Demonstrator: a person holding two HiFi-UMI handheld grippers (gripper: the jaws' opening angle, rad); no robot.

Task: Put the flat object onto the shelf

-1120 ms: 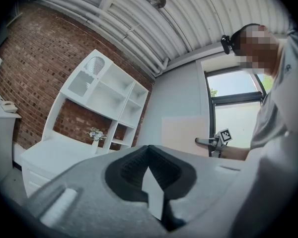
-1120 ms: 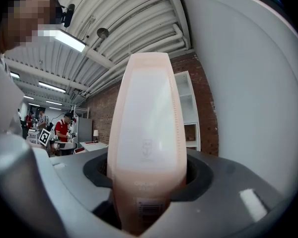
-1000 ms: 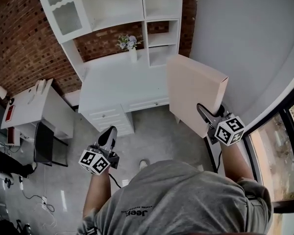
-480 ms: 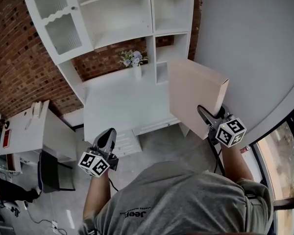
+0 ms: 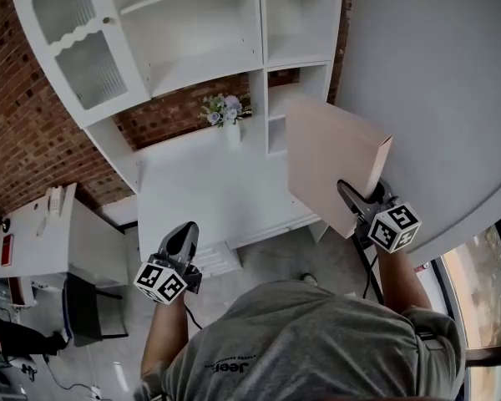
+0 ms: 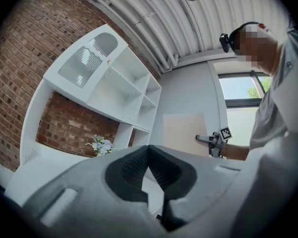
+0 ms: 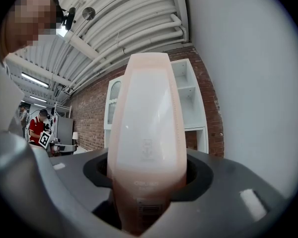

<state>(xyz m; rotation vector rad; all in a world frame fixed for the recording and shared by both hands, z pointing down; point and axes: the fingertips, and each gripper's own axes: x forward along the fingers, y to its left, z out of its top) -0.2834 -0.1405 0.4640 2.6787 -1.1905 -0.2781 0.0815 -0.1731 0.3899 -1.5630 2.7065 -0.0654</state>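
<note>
The left gripper [image 5: 184, 230] had its fingers pressed together, empty. The right gripper [image 5: 346, 192] clamped its fingers on the box [image 5: 326, 157]: flat, thin, pale pink, its narrow whitish spine faintly printed, rising upright beyond the fingers, before the white shelf [image 5: 202, 61].

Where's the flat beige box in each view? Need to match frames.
Head view: flat beige box right of centre, held by the right gripper.
Left gripper view: right of centre, against the grey wall.
Right gripper view: centre, edge-on between the jaws.
Shared landmark: white shelf unit, in all three.
</note>
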